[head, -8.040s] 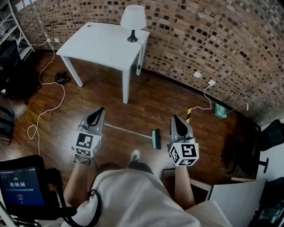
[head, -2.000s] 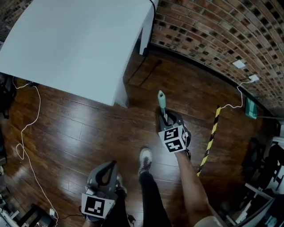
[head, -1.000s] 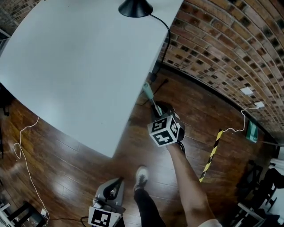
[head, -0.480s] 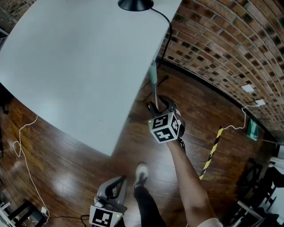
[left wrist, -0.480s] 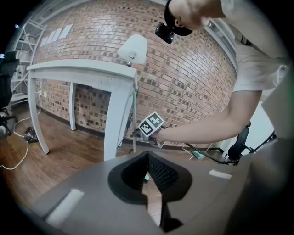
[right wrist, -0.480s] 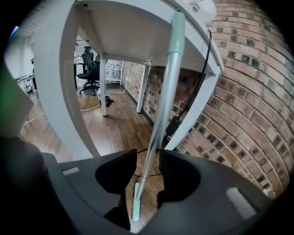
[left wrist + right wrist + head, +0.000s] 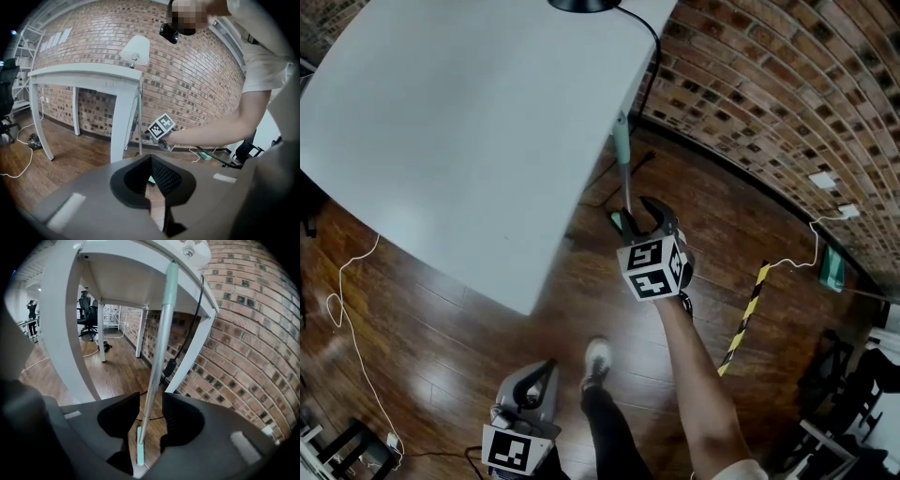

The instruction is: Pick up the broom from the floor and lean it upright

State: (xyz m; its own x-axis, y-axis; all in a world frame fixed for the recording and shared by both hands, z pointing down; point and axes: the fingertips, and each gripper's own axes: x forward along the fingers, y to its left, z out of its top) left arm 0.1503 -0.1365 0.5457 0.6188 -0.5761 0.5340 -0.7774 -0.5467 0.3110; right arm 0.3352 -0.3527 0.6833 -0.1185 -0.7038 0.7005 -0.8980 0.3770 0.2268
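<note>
The broom [image 7: 623, 159] leans upright on the table [image 7: 469, 112], right gripper [image 7: 635, 214] just opening, slack round its handle, left gripper [image 7: 539, 375] clenched empty, job looks all but done.

Glossy wood floor [image 7: 441, 309], rough brick wall [image 7: 750, 84], smooth matt table [image 7: 459, 122], shiny metal broom pole [image 7: 156, 352]

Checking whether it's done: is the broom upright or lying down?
Upright: the broom stands on its head, handle top against the table's edge.
</note>
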